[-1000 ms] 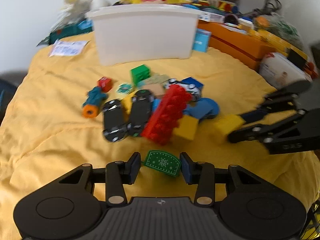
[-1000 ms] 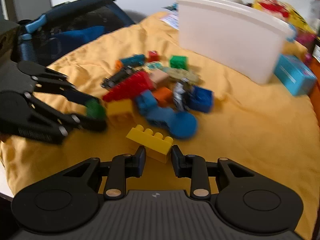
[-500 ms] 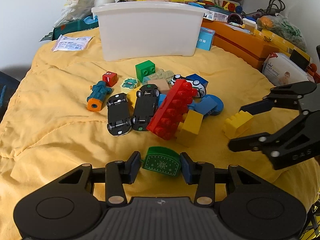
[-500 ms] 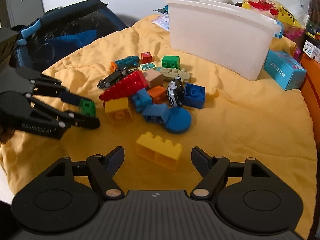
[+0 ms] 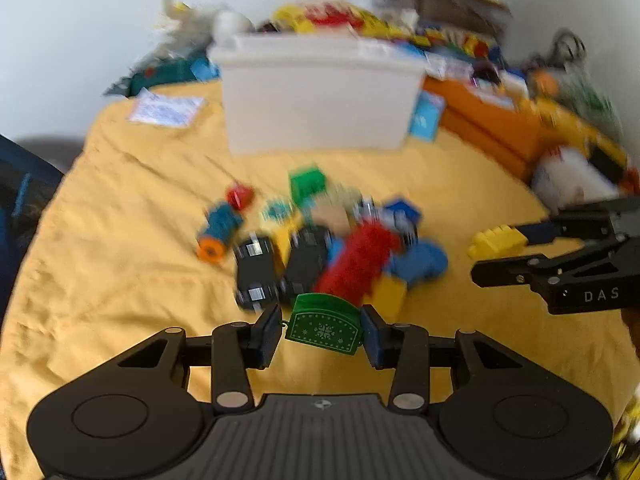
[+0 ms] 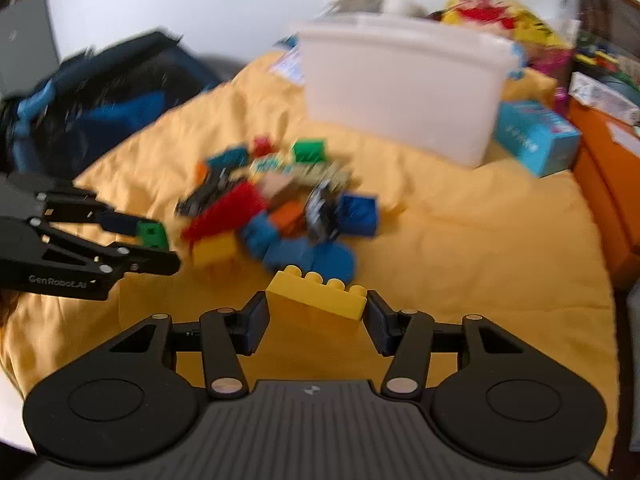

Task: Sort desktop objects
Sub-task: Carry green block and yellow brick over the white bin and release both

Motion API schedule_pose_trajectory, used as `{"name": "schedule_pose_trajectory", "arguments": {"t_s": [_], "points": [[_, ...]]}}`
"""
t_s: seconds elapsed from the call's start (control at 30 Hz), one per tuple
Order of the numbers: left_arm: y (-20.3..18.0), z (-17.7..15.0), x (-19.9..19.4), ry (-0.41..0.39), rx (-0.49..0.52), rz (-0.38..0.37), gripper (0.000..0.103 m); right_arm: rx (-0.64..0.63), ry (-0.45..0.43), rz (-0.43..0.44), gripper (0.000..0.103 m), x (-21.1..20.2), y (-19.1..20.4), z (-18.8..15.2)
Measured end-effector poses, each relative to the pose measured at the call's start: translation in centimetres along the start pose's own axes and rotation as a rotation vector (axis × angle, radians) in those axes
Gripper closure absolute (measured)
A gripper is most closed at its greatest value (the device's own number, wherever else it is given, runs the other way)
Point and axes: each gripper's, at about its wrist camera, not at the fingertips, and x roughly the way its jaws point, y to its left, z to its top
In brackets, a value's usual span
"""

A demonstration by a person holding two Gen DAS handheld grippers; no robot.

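Observation:
My left gripper (image 5: 320,330) is shut on a green arched block (image 5: 323,325) with a white snowflake print, held above the yellow cloth; it also shows in the right wrist view (image 6: 151,235). My right gripper (image 6: 317,316) is shut on a yellow studded brick (image 6: 318,296), lifted off the cloth; the brick also shows in the left wrist view (image 5: 496,240). A pile of toys lies ahead: a red studded brick (image 5: 360,258), black toy cars (image 5: 256,268), a blue disc (image 6: 332,260), a green cube (image 5: 306,178). A white plastic bin (image 5: 320,92) stands behind the pile.
A yellow cloth (image 5: 120,220) covers the surface. An orange box (image 5: 492,128) and a light blue carton (image 6: 536,136) sit at the right. A dark blue bag (image 6: 92,92) lies off the left edge. Clutter is stacked behind the bin.
My right gripper, open around the yellow brick half a second ago, has shut on it and raised it. My left gripper has lifted the green block. Both views are motion-blurred.

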Motion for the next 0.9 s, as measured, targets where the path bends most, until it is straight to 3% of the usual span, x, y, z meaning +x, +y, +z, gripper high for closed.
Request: {"name": "schedule_pose_trajectory", "arguments": {"t_s": [0.17,0.43,0.9], "points": [[0.6,4.3,-1.9,-0.084,-0.064,0.015,0.057,0.068,-0.103,-0.024,0.048,-2.5,-1.4,3.1],[0.9,12.0,-3.1,-0.186,-0.046,0.024,0.057,0.136,-0.248,-0.041,0.048,-5.3,-3.8,10.1],[2.4,23.7,-0.4,-0.209,-0.056,0.082,0.057,0.176,-0.26,-0.065,0.048,-4.6,-8.3,19.8]]}}
